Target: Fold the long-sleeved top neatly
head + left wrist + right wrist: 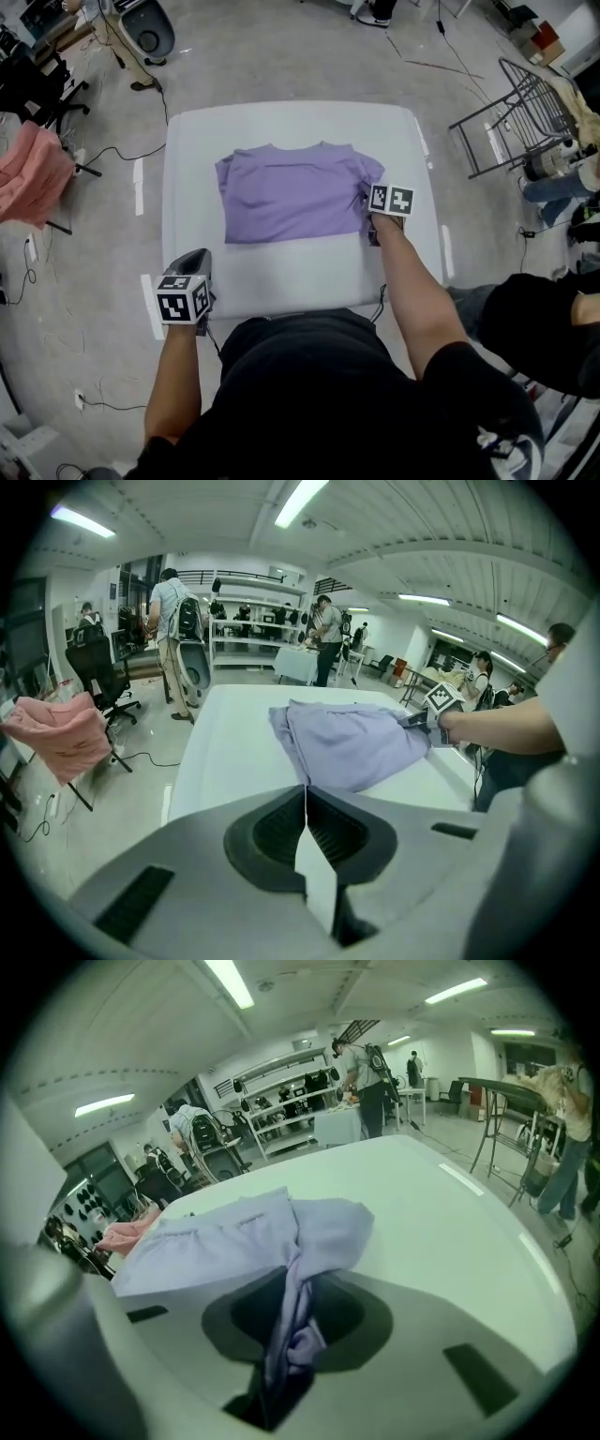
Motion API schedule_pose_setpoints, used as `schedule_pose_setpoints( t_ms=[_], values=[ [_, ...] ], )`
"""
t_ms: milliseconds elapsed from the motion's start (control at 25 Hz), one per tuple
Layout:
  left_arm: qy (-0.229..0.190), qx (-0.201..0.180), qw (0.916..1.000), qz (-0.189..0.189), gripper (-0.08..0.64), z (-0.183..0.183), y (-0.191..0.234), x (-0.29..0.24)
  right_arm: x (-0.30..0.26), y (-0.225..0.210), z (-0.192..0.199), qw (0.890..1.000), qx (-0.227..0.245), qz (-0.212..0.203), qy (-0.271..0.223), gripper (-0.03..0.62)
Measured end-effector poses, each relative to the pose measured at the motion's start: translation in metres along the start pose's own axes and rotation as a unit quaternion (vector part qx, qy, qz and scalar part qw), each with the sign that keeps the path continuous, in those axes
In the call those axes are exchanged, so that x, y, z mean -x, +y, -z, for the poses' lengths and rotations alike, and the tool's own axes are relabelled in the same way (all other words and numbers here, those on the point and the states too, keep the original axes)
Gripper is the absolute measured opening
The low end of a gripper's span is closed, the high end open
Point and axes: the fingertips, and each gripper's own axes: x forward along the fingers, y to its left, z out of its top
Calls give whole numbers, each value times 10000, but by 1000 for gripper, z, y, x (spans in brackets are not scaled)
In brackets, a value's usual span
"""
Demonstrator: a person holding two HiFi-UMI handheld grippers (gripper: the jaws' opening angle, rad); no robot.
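Note:
A purple long-sleeved top [291, 192] lies folded into a rough rectangle on the white table [281, 272]. My right gripper [367, 200] is at the top's right edge, shut on a bunched fold of purple fabric; in the right gripper view the cloth [234, 1241] runs down between the jaws of that gripper [295, 1288]. My left gripper [195, 258] hovers over the table's front left corner, apart from the top. Its jaws [306, 794] are shut with nothing between them. From the left gripper view the top [347, 738] and the right gripper [427, 714] lie ahead.
A pink cloth [33, 173] hangs over a chair at the far left. A metal rack [516, 112] stands at the right, and another person [548, 328] sits close to the table's right side. Cables trail across the floor on the left.

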Motion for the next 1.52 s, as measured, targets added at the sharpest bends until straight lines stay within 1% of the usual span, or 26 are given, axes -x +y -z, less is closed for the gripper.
schedule_pose_setpoints(
  t_ms=[120,200,360,440,600,720,800,920,1000,1040,1160,1280,1360,1400,1440,1520],
  values=[
    [-9,-17,10000,35,9,-1,-2,1,5,-4,-5,9994,-240,-267,2,66],
    [-30,-29,10000,62,9,-2,1,1,15,-5,-15,9992,-240,-303,-82,64],
    [-88,-69,9998,138,9,-5,8,1,40,0,-41,9998,41,-82,-189,64],
    [-121,-104,9997,205,9,-6,9,0,57,12,-54,9995,189,-21,-233,66],
    [-177,-186,9991,344,9,-7,4,3,91,60,-79,9969,647,-96,-433,70],
    [-211,-249,9984,469,9,-9,2,6,108,111,-91,9930,1019,-219,-551,74],
    [-244,-266,9979,534,9,-10,4,10,111,152,-92,9904,1204,-364,-567,77],
    [-325,-248,9975,584,9,-10,7,18,101,214,-83,9878,1261,-717,-559,84],
    [-363,-239,9973,599,9,-8,9,23,82,248,-69,9884,1111,-915,-477,83],
    [-372,-232,9972,608,9,-7,10,25,69,261,-61,9895,1023,-940,-406,84],
    [-366,-198,9972,628,9,0,12,33,29,287,-34,9926,939,-753,-145,83],
    [-364,-144,9974,601,9,9,17,44,-2,306,-12,9929,1116,-402,28,88],
    [-354,-79,9977,568,9,14,21,51,-18,314,0,9913,1291,-213,124,104],
    [-342,-53,9979,556,9,17,22,54,-24,317,6,9896,1415,-170,195,117],
    [-326,-36,9980,546,9,20,23,56,-29,322,12,9871,1564,-178,282,147],
    [-293,-30,9981,538,9,26,25,61,-34,333,24,9812,1857,-331,400,241]
  ],
)
